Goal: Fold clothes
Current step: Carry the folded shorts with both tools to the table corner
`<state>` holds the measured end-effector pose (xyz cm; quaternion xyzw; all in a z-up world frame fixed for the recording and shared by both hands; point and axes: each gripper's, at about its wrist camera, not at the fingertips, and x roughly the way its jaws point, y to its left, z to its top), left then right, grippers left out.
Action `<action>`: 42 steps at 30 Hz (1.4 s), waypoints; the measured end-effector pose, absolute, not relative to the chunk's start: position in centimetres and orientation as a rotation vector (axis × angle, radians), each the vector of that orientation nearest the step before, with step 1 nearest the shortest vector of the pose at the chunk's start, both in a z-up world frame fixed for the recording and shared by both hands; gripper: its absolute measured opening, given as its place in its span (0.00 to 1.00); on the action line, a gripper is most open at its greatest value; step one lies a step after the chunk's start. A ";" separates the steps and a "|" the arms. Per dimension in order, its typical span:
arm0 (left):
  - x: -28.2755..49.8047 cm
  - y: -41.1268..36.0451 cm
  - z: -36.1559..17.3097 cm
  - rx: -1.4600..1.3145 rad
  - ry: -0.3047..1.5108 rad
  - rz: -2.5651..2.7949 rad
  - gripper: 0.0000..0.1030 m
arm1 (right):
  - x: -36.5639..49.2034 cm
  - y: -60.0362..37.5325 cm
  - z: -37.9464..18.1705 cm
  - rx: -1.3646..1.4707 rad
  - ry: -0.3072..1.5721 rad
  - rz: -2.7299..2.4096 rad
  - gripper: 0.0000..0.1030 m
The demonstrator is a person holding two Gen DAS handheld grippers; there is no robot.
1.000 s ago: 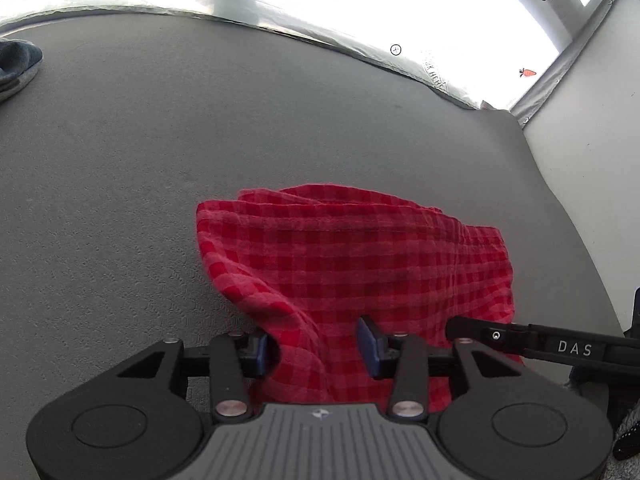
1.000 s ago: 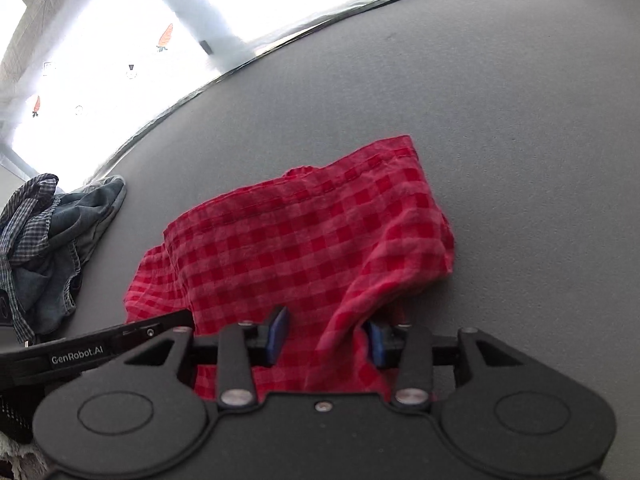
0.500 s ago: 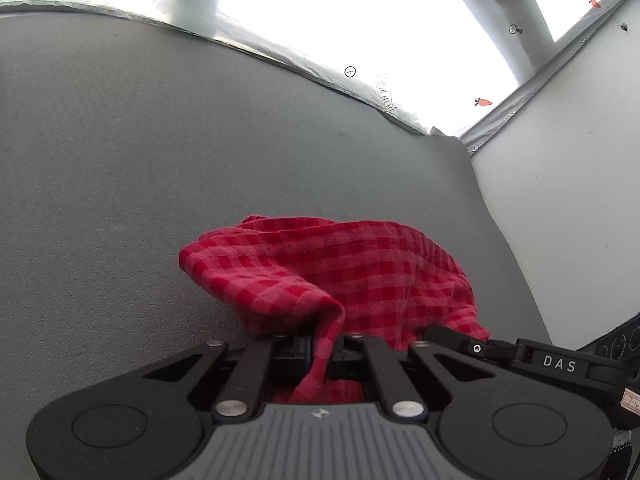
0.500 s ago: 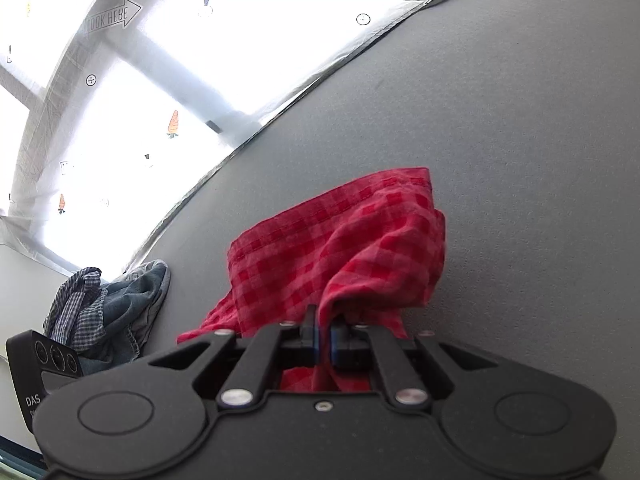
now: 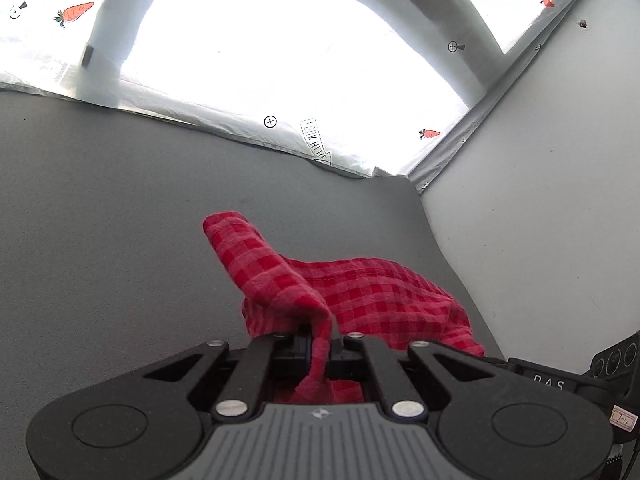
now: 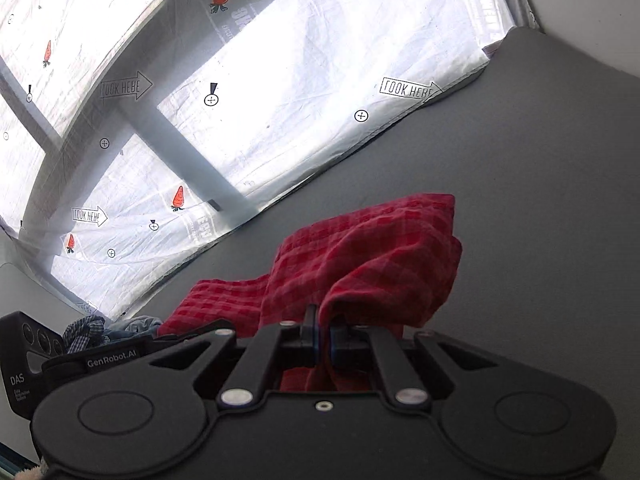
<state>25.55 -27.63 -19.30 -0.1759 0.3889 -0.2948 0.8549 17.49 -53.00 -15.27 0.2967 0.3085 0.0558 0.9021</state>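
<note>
Left gripper: jaws clamped on a fold of the red checked cloth; right gripper: jaws clamped on another fold of the same cloth; the cloth is bunched between the 2 grippers, its far part near or on the grey surface; a heap of blue garments lies at the left edge of the right wrist view.

Left wrist view: you look low and close along the left gripper, across the grey surface toward the bright sheeted window at the top of the frame.
Right wrist view: same low, close angle behind the right gripper, tilted, window at upper left.
Shared: the red checked cloth at lower centre, the grey surface and the window.
</note>
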 end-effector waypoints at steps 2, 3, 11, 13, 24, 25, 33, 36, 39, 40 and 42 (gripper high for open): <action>25.4 -31.2 -18.9 -0.353 0.801 -0.587 0.05 | 18.0 -56.4 -15.8 0.614 0.631 0.146 0.05; 25.3 -33.0 -18.8 -0.349 0.798 -0.567 0.05 | 18.2 -58.6 -16.3 0.615 0.633 0.160 0.05; 24.6 -48.1 -19.7 -0.388 0.815 -0.512 0.05 | 20.0 -73.9 -17.2 0.550 0.654 0.210 0.05; 24.9 -51.2 -20.2 -0.392 0.806 -0.521 0.05 | 20.8 -77.3 -17.3 0.553 0.648 0.211 0.05; 30.0 -61.8 -20.9 -0.350 0.717 -0.525 0.05 | 26.4 -88.5 -16.5 0.472 0.560 0.174 0.05; 30.4 -62.4 -21.0 -0.342 0.709 -0.522 0.05 | 26.9 -89.1 -16.3 0.467 0.549 0.173 0.05; 33.6 -67.0 -24.0 -0.251 0.710 -0.470 0.11 | 32.0 -90.2 -18.4 0.254 0.612 0.106 0.07; 34.5 -68.1 -28.1 -0.169 0.828 -0.404 0.11 | 33.4 -89.6 -21.0 0.119 0.709 0.010 0.17; 34.8 -66.9 -30.0 -0.180 0.890 -0.350 0.22 | 33.4 -89.2 -23.0 -0.010 0.755 -0.068 0.33; 34.7 -66.2 -30.0 -0.202 0.897 -0.340 0.25 | 33.2 -89.2 -23.4 -0.028 0.758 -0.081 0.34; 34.5 -64.9 -29.9 -0.233 0.900 -0.316 0.34 | 32.4 -89.5 -23.2 -0.041 0.736 -0.115 0.40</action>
